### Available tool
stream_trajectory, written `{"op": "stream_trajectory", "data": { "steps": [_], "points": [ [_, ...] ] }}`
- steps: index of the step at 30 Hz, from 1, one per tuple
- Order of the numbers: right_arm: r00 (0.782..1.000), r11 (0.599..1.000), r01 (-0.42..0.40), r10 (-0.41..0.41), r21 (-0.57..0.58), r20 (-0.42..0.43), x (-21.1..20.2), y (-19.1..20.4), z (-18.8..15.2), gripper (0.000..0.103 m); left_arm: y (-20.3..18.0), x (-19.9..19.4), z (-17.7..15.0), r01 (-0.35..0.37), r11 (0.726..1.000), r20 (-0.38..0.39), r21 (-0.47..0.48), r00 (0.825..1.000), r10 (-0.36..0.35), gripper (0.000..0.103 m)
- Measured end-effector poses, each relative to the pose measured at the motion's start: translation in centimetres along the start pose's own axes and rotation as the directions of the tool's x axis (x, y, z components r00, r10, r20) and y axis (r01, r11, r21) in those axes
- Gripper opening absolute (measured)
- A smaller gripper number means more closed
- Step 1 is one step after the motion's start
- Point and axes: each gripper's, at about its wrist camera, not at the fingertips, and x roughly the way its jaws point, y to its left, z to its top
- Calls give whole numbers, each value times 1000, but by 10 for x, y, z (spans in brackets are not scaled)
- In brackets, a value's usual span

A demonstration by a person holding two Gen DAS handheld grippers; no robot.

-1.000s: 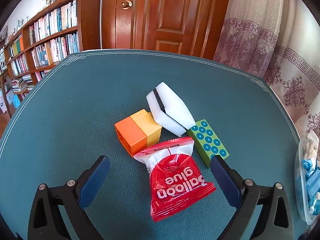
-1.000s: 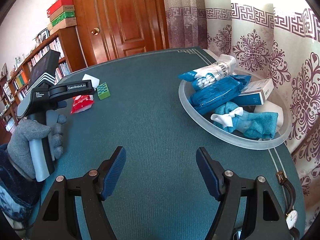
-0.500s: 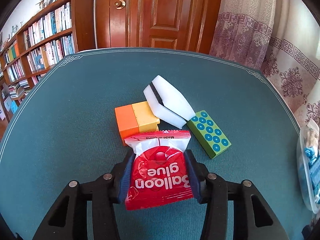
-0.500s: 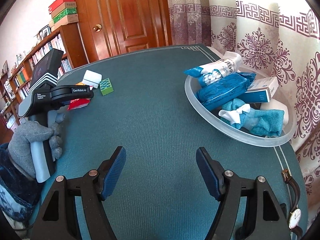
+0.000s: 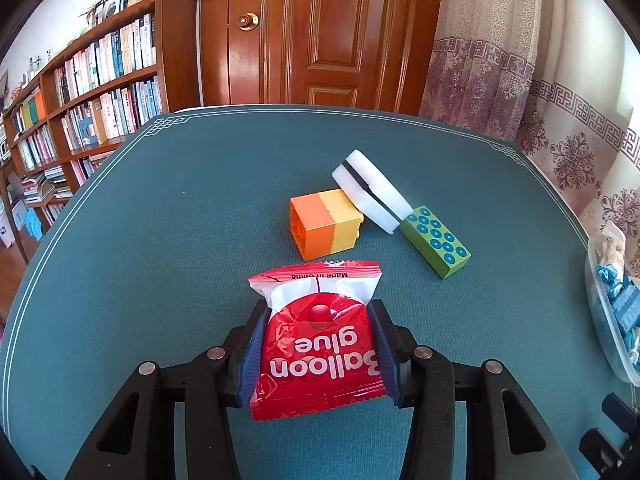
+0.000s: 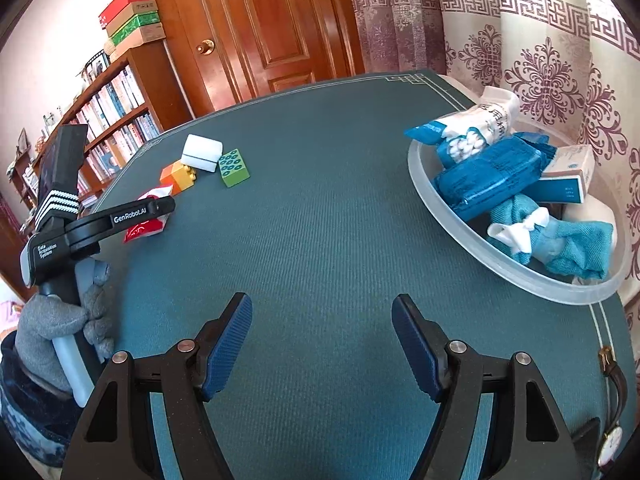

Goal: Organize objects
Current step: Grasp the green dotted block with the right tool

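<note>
The green bench (image 6: 320,184) carries the clear tray (image 6: 448,216) of blue packets at its right edge and a small cluster of loose things at its far left, well apart from each other. In that cluster, the orange-and-yellow block (image 5: 325,227), the white sponge (image 5: 372,192) leaning on it and the green studded block (image 5: 435,241) lie just beyond the red balloon-glue packet (image 5: 320,344). The left tongs (image 5: 320,350) are clamped on that packet across its short width, its long axis running straight out from them, white end farthest. The tray lies to the right of the left tongs, only its rim showing at that view's edge. The right tongs (image 6: 322,346) stand wide with nothing between them, nearer the tray, but the carry probably falls to the left hand (image 6: 60,320)
</note>
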Motion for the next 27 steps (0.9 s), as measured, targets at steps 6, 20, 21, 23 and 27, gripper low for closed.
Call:
{"op": "stream_trajectory", "data": {
  "steps": [6,20,21,23,27],
  "points": [
    [999,998,-35,35,-54,-9,31,22,26,74,12,-7,-7,7,1000,-4,-6,1000,-7,51],
    [997,987,-73,70,-141,-25,96,64,78,73,29,-8,-13,0,999,5,-54,1000,0,51],
    [997,986,-73,70,-151,-25,100,67,82,72,29,-7,-13,-2,998,4,-57,1000,3,51],
    [997,983,-72,69,-169,-26,108,72,90,70,30,-6,-14,-8,998,2,-62,1000,8,51],
    [997,979,-64,57,-194,-43,127,81,103,60,31,-4,-14,-13,998,-4,-67,1000,13,51]
  ]
}}
